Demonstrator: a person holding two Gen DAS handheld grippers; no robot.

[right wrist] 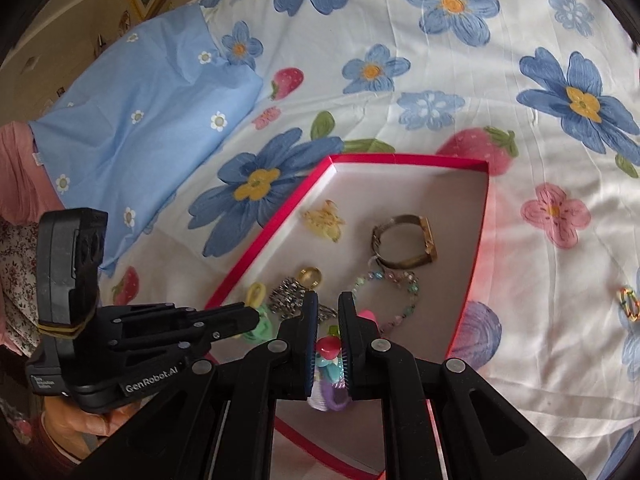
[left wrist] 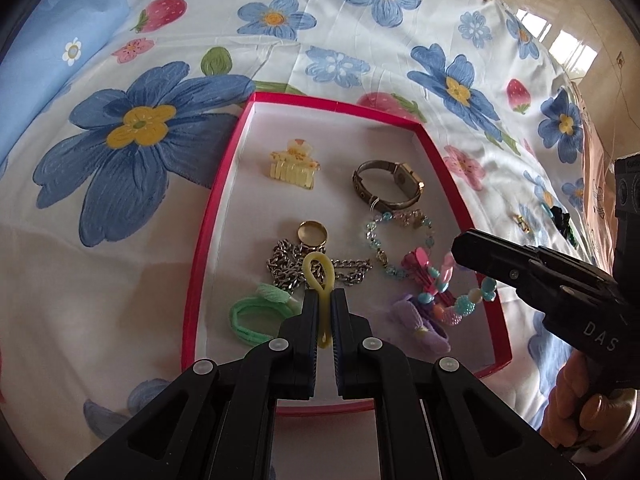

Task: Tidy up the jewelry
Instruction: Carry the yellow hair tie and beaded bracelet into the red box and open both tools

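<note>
A red-rimmed box with a white floor lies on the flowered bedsheet. It holds a yellow hair claw, a watch, a gold ring, a silver chain, a clear bead bracelet, a green hair tie, a colourful bead bracelet and a purple scrunchie. My left gripper is shut on a yellow hair tie above the chain. My right gripper hovers over the colourful beads, jaws narrowly apart, holding nothing.
A blue pillow lies at the far left of the bed. A small multicoloured item and a gold piece with a dark item lie on the sheet right of the box. The bed edge and floor are at far right.
</note>
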